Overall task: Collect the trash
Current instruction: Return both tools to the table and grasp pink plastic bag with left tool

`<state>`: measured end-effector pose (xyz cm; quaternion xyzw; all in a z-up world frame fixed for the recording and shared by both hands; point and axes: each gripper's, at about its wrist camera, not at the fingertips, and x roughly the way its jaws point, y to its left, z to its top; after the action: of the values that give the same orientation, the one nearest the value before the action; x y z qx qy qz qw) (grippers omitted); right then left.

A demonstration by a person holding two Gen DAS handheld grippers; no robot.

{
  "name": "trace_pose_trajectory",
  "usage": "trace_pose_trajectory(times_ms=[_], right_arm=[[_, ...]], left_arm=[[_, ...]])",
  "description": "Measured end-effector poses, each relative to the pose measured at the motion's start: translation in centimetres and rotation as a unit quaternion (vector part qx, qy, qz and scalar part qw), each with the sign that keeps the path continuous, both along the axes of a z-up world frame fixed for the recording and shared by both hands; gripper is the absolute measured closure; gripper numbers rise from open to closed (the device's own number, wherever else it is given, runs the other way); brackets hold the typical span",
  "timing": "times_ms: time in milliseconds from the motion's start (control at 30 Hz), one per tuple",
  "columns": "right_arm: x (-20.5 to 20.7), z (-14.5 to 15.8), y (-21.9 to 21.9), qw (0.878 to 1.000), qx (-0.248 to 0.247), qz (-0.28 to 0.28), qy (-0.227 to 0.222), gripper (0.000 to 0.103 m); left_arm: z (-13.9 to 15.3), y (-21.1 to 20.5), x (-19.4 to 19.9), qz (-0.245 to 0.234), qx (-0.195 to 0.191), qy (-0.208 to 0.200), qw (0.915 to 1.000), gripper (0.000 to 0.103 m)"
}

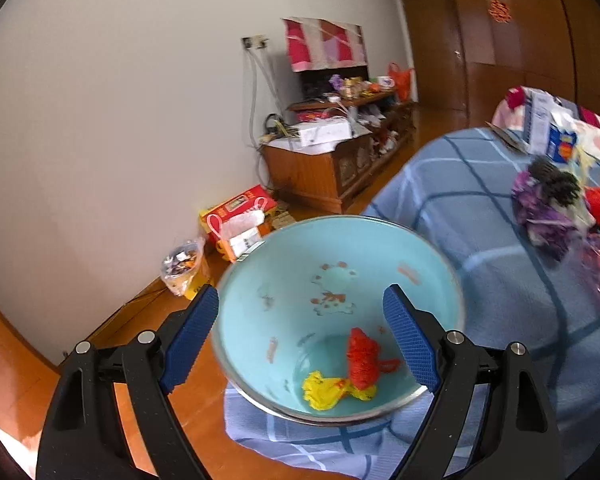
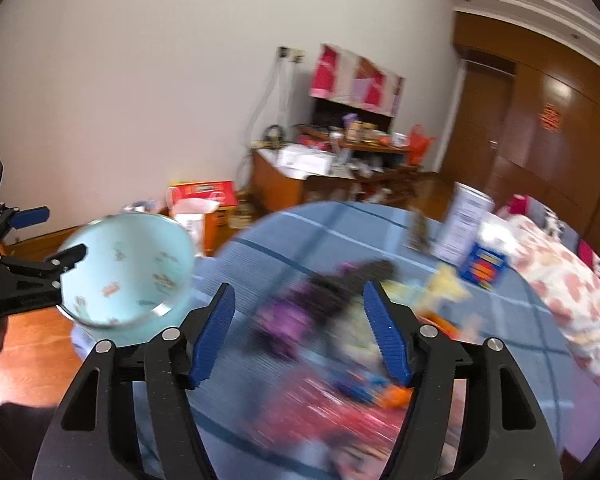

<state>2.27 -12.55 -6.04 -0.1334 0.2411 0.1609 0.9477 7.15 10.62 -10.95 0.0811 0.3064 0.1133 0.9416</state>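
We see our left gripper (image 1: pixel 300 336) closest to us, with its blue pads (image 1: pixel 410 344) standing wide apart on either side of a light blue bowl (image 1: pixel 284 264). The pads do not press on the bowl's rim. The bowl is tilted toward us and rests at the edge of a table covered with a blue checked cloth (image 1: pixel 452 184). In the bottom of the bowl lie a red crumpled wrapper (image 1: pixel 362 358) and a yellow crumpled wrapper (image 1: pixel 322 390), touching each other.

Our right gripper (image 2: pixel 300 334) is also apart, and nothing is pressed between its pads. Just beyond it, on the cloth, we see a blurred purple and black piece of trash (image 2: pixel 296 312) and some more coloured scraps (image 2: pixel 364 388), too blurred to name. In the right view the bowl stands to the left, with the left gripper around it.

Farther on the table stand a white carton (image 2: pixel 466 220) and a small blue box (image 2: pixel 484 266). Behind, against the white wall, there is a wooden cabinet (image 1: pixel 320 168) full of things.
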Motion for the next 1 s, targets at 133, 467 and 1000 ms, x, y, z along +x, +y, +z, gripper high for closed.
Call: trace_pose_trajectory(times_ms=[133, 467, 1000], right_arm=[[-0.9, -0.4, -5.9, 0.998, 0.006, -0.064, 0.005, 0.035], [-3.0, -2.6, -15.2, 0.986, 0.014, -0.163, 0.023, 0.035], [-4.8, -5.3, -20.0, 0.977, 0.039, -0.204, 0.040, 0.034]], left_arm=[[-0.3, -2.3, 0.1, -0.025, 0.005, 0.010, 0.9996, 0.018], [0.4, -11.0, 0.2, -0.113, -0.004, 0.001, 0.9935, 0.015], [-2.0, -21.1, 1.1, -0.189, -0.011, 0.036, 0.9813, 0.014]])
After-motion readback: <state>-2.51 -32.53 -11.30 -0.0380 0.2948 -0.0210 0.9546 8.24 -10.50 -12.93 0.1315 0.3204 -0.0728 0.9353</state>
